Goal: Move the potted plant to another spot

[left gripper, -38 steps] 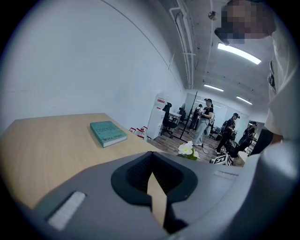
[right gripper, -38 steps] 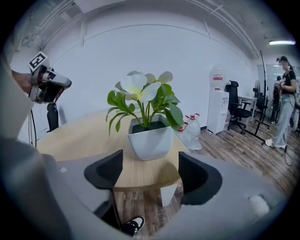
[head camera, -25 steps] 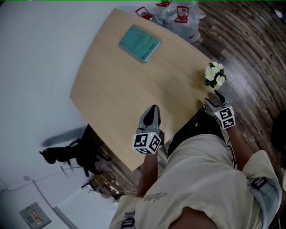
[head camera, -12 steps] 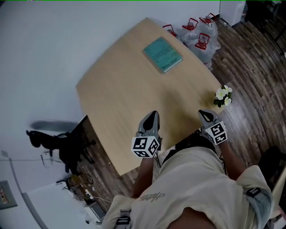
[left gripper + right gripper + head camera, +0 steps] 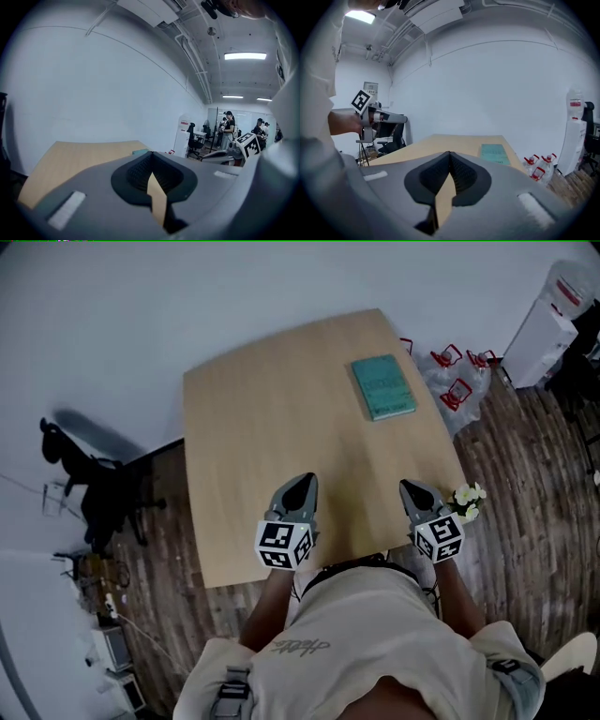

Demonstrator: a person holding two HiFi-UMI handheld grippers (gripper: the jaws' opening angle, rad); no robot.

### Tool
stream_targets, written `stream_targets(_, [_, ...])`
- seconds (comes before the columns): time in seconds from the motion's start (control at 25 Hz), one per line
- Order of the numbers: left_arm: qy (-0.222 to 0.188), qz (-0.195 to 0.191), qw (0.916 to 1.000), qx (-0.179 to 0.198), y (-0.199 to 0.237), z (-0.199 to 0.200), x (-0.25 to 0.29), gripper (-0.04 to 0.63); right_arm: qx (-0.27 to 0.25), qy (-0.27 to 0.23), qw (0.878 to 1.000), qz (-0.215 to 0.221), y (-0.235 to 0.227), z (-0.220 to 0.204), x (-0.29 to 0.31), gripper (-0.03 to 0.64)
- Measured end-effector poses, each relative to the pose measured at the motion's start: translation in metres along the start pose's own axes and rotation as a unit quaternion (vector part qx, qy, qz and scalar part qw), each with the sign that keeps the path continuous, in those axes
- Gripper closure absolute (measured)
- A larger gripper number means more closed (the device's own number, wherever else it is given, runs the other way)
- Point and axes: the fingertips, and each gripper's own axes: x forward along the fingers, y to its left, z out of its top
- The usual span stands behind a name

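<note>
The potted plant, small with white flowers, stands at the wooden table's right edge near the front corner; its pot is mostly hidden. My right gripper hovers just left of it, shut and empty, with its tips meeting over the table. My left gripper hangs above the table's front middle, also shut with nothing in it. The plant shows in neither gripper view. The left gripper view catches the right gripper's marker cube.
A teal book lies on the far right of the table. Water bottles and a white dispenser stand on the dark wood floor to the right. A black chair is at the left. People stand far off.
The head view has swung round. Both grippers have risen. The right gripper, which pointed at the plant from just behind it, now sits beside it, the plant at its right.
</note>
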Motion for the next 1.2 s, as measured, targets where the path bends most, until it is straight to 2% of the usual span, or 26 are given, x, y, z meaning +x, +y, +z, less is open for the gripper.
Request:
stream_targets(0.28, [-0.025, 0.038, 0.9989, -0.006, 0.029, 0.037, -0.022, 0.578, -0.052, -0.043, 0.996, 0.052, 0.019, 0.087, 0.028, 0.615])
stream_targets(0.68, [-0.064, 0.056, 0.9963, 0.013, 0.051, 0.079, -0.032, 0.578, -0.071, -0.083, 0.988, 0.107, 0.044, 0.158, 0.04, 0.615])
stream_targets(0.88, [-0.076, 0.064, 0.9944, 0.038, 0.048, 0.095, -0.044, 0.577, -0.079, -0.104, 0.985, 0.114, 0.054, 0.182, 0.035, 0.615])
stream_targets(1.04, [-0.088, 0.062, 0.9928, 0.053, 0.043, 0.112, -0.055, 0.577, -0.064, -0.148, 0.979, 0.121, 0.067, 0.214, 0.032, 0.615])
stream_targets(1.2, [-0.093, 0.063, 0.9924, 0.049, 0.045, 0.113, -0.057, 0.577, -0.081, -0.164, 0.976, 0.119, 0.078, 0.229, 0.033, 0.615])
